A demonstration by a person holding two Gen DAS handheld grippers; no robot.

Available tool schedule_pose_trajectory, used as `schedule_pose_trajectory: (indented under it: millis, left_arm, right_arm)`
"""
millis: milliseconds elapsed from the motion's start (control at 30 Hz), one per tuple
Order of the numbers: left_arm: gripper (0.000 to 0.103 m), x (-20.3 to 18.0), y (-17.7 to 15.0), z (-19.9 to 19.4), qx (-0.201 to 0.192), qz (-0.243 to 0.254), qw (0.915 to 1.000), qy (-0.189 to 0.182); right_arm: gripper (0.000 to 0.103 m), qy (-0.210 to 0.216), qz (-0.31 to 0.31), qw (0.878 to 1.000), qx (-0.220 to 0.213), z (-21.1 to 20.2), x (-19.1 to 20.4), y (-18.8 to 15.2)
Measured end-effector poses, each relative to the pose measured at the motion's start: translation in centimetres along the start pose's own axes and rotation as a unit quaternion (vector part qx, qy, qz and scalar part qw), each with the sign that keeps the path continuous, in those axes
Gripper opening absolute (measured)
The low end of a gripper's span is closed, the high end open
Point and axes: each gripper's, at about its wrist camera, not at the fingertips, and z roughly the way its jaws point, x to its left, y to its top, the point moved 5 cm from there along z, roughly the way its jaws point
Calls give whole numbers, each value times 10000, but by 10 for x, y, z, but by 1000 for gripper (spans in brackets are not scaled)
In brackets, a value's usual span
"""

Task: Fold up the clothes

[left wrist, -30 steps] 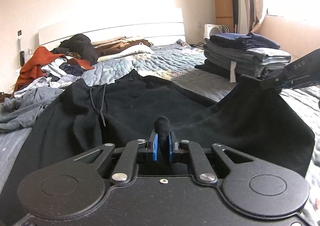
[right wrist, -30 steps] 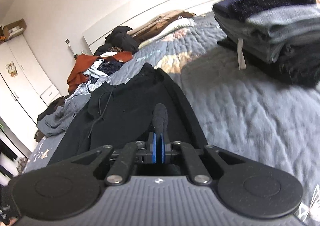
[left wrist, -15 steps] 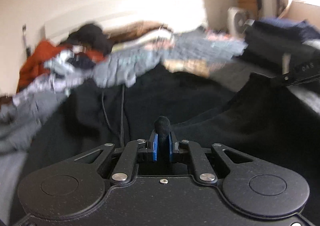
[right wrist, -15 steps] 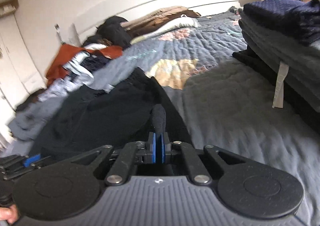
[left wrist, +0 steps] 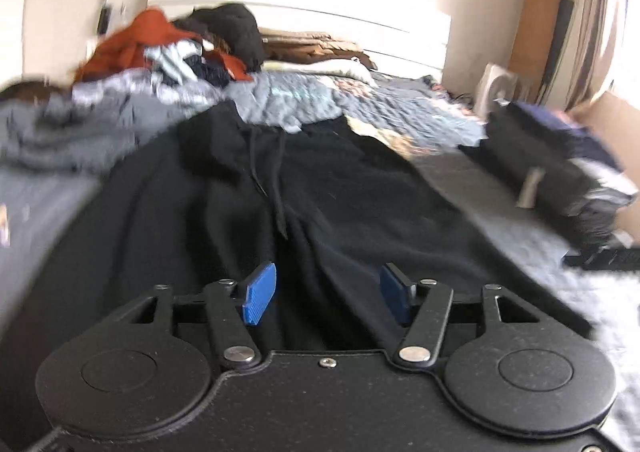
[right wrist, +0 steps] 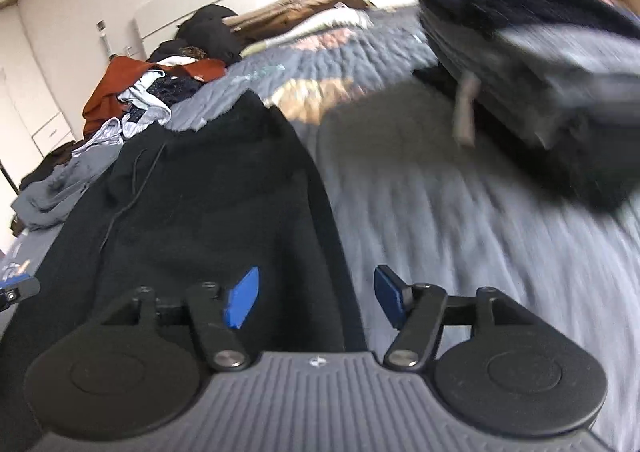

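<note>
Both tongs opening right now. Left tongs (left wrist: 327, 294): blue pads apart, black trousers (left wrist: 248, 219) lie under & between them, cloth not pinched. Right tongs (right wrist: 316, 302): pads apart too, over the trousers' right edge, one pad above black cloth, the other above grey quilt (right wrist: 460, 236); nothing gripped. Trousers spread flat along the bed, drawstring (left wrist: 276, 187) trailing down the middle, waist end toward the headboard (left wrist: 360, 17). Loose clothes heap (left wrist: 160, 51) w/ rust-orange item far left. Folded stack (right wrist: 540, 63) on the quilt at right, well apart from trousers. Views motion-blurred.
</note>
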Motion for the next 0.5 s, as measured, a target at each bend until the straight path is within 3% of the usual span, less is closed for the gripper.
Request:
schedule_pose_trajectory:
  millis: [133,267,500]
  left_arm:
    - [59,-32,-36,-25,179,-92,9997,-112]
    - [59,-36,-64,-27,443,-524,9976,-105]
    - [59,-26,-91,-15,658,-1229,9902,-52]
  right_arm:
    - [64,-130,741,9972,-19,-40,-5,-51]
    - [64,-144,1079,9940,74,-48,-4,-81]
    - [65,26,1370,9904,163,-29,-8,-86]
